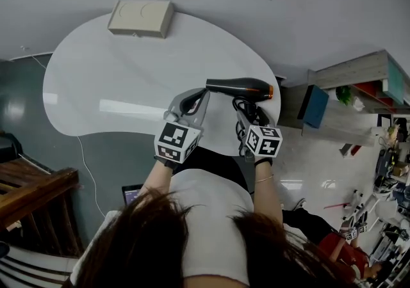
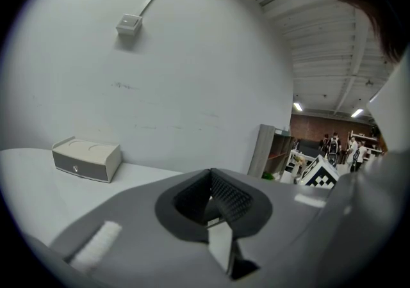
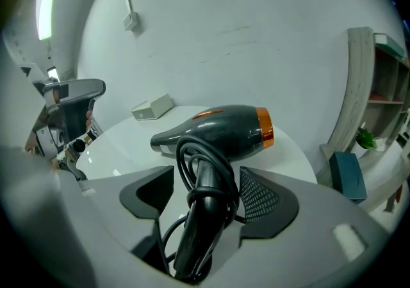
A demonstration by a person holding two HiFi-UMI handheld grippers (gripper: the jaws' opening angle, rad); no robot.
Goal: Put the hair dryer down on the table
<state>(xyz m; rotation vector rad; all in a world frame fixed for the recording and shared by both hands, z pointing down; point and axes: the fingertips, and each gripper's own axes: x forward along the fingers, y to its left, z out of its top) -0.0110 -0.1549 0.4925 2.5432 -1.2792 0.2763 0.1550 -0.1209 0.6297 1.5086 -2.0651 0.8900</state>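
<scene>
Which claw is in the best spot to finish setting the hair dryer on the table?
Right. The hair dryer has its handle between the right claw's open jaws, by the table. The left claw is shut and empty.

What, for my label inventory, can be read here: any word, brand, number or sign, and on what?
No legible text in any view.
Hair dryer: no brand or label visible.
Beige box: small front mark, too small to read.
Marker cubes: black-and-white square patterns only, no letters.
</scene>
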